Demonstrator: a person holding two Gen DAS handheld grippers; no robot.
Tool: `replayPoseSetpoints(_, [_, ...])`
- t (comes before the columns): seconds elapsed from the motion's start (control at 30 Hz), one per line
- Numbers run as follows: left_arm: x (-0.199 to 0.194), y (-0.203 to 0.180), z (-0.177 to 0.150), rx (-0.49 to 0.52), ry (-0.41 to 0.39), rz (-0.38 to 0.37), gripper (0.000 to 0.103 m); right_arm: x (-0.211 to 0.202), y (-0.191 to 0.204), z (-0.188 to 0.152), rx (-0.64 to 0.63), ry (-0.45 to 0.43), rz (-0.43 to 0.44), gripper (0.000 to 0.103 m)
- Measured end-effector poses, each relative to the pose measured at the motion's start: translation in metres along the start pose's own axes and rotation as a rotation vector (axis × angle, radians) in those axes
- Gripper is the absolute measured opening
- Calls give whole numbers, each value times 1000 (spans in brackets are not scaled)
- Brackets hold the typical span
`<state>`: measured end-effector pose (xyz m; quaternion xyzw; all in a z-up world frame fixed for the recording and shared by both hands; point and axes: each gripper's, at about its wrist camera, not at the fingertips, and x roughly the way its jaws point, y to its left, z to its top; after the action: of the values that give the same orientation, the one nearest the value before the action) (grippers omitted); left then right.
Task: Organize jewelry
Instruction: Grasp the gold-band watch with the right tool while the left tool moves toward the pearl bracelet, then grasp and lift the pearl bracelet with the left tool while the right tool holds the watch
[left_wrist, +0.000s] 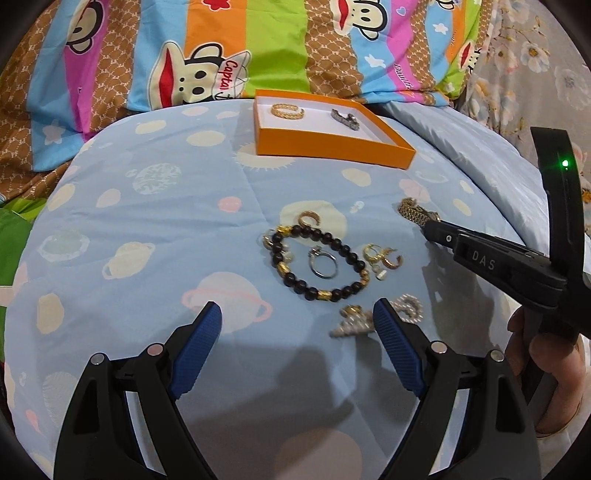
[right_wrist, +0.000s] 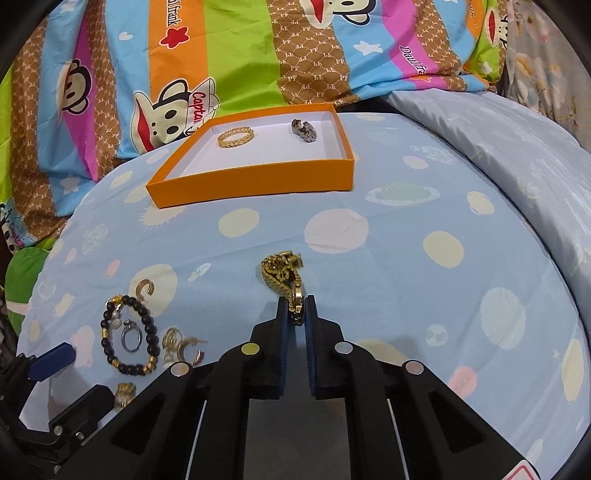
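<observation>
The gold link bracelet (right_wrist: 282, 271) lies bunched on the pale blue planet-print bedcover (right_wrist: 388, 258), and its near end runs up between the blue pads of the right gripper (right_wrist: 296, 310), whose jaws are clamped together on it. From the left wrist view the same bracelet (left_wrist: 415, 210) sits at the tip of that gripper (left_wrist: 430, 225), which a hand (left_wrist: 532, 343) holds at the right edge.

Beyond it, at the far side of the cover, rests the orange box (right_wrist: 255, 181) with a white floor; inside are 2 pieces, a gold woven ring (right_wrist: 234, 137) on the left and a dark metal piece (right_wrist: 304, 131) on the right, well apart.

To the left of the bracelet lies the loose pile: a black bead bracelet (left_wrist: 317, 264) with gold beads, ringed around a silver ring (left_wrist: 323, 264), with gold hoop earrings (left_wrist: 382, 256) just beside it and a gold cuff (left_wrist: 310, 218) at its far edge. Nearer the camera are pearly pieces (left_wrist: 354, 321).

The left gripper (left_wrist: 297, 314) hovers over the cover just short of the bead bracelet, its jaws wide apart and holding nothing; its right finger (left_wrist: 391, 328) partly covers the pearly pieces.

A striped monkey-print quilt (left_wrist: 221, 48) lies behind.
</observation>
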<state>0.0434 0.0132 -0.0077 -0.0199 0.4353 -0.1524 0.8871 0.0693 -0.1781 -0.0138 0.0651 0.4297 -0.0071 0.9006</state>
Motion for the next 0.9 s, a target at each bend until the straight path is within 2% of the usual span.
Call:
replayPoseSetpoints(0.23, [2, -21, -5, 52, 14, -29, 82, -26, -24, -25, 38, 1, -5, 8])
replayPoseSetpoints(0.37, [8, -25, -2, 31, 27, -54, 80, -31, -30, -32, 49, 2, 1, 8])
replayPoseSetpoints(0.57, [8, -32, -3, 54, 18, -64, 58, -30, -32, -33, 58, -1, 14, 8])
replayPoseSetpoints(0.63, [7, -34, -3, 64, 17, -83, 43, -30, -33, -34, 58, -1, 15, 8])
replayPoseSetpoints(0.67, [7, -35, -4, 72, 19, -97, 40, -30, -33, -34, 59, -1, 16, 8])
replayPoseSetpoints(0.7, [7, -37, -5, 79, 22, -104, 29, -30, -33, -34, 61, -1, 17, 8])
replayPoseSetpoints(0.73, [7, -38, -6, 87, 27, -110, 23, -30, -34, -34, 62, -1, 19, 8])
replayPoseSetpoints(0.9, [4, -43, -10, 99, 39, -151, 10, -30, -34, -34, 65, -2, 23, 8])
